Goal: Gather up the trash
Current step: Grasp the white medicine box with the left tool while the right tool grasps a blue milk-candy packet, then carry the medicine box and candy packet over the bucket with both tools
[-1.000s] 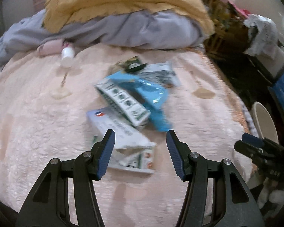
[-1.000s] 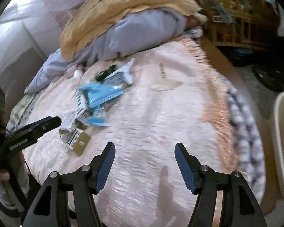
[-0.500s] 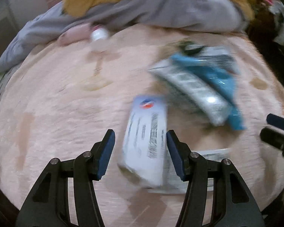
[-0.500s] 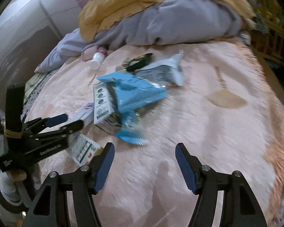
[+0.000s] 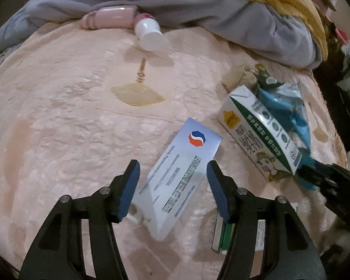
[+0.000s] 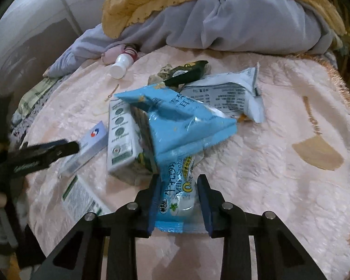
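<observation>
Both claws have dropped closer to the pink quilted bedspread (image 5: 58, 116) since a second ago. Right claw (image 6: 178, 198) is closing, its blue pads now touching either side of the light blue plastic snack wrapper (image 6: 182, 135), whose lower end lies between them. Left claw (image 5: 171, 186) is released and opening, straddling the white flat cardboard box with a red-and-blue logo (image 5: 182, 170) without touching it. Just right of that claw lies a white and green milk carton (image 5: 261, 140); under its right finger a green-edged flat packet (image 5: 221, 235) peeks out. Well ahead of it, a white plastic bottle (image 5: 149, 35) rests against grey bedding (image 5: 221, 11). Beyond the right claw sit a silver foil packet (image 6: 226, 93) and a black wrapper (image 6: 186, 72).
</observation>
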Demonstrator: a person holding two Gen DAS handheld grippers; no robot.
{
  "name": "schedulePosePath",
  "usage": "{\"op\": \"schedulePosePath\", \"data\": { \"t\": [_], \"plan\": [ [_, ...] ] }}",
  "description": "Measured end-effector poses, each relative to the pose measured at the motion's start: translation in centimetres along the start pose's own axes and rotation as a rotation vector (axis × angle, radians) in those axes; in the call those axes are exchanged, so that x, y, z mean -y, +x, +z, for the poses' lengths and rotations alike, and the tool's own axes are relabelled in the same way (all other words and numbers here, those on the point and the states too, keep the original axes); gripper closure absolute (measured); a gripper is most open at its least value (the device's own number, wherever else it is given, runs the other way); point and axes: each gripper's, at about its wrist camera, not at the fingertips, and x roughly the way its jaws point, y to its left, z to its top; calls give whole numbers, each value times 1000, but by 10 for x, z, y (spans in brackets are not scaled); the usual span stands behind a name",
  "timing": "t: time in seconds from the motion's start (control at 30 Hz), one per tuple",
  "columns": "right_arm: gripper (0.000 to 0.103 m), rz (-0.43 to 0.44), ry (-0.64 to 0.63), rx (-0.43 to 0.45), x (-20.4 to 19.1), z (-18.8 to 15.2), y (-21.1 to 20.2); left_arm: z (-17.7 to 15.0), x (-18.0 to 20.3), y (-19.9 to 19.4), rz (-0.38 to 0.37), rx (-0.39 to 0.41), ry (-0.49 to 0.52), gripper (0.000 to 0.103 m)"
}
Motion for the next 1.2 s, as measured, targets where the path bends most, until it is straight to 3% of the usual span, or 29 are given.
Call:
{"op": "schedulePosePath", "data": {
  "t": [0.2,0.3,0.43,0.47,0.73,1.2],
  "plan": [
    [73,0,35,-23,15,-15,-19,3,10,24,24,-31,63,42],
    [62,7,61,-47,18,-16,-10,4,10,31,39,-39,65,42],
    [65,-6,28,-16,13,-19,-6,0,7,25,28,-27,46,54],
    [74,-9,20,-9,11,-20,-8,-1,6,20,27,-19,42,55],
    [74,-9,17,79,7,-28,-50,-14,21,-26,-6,67,49,57],
    [74,-36,44,189,13,-54,-128,-35,116,-90,-104,193,186,57]
  ]
}}
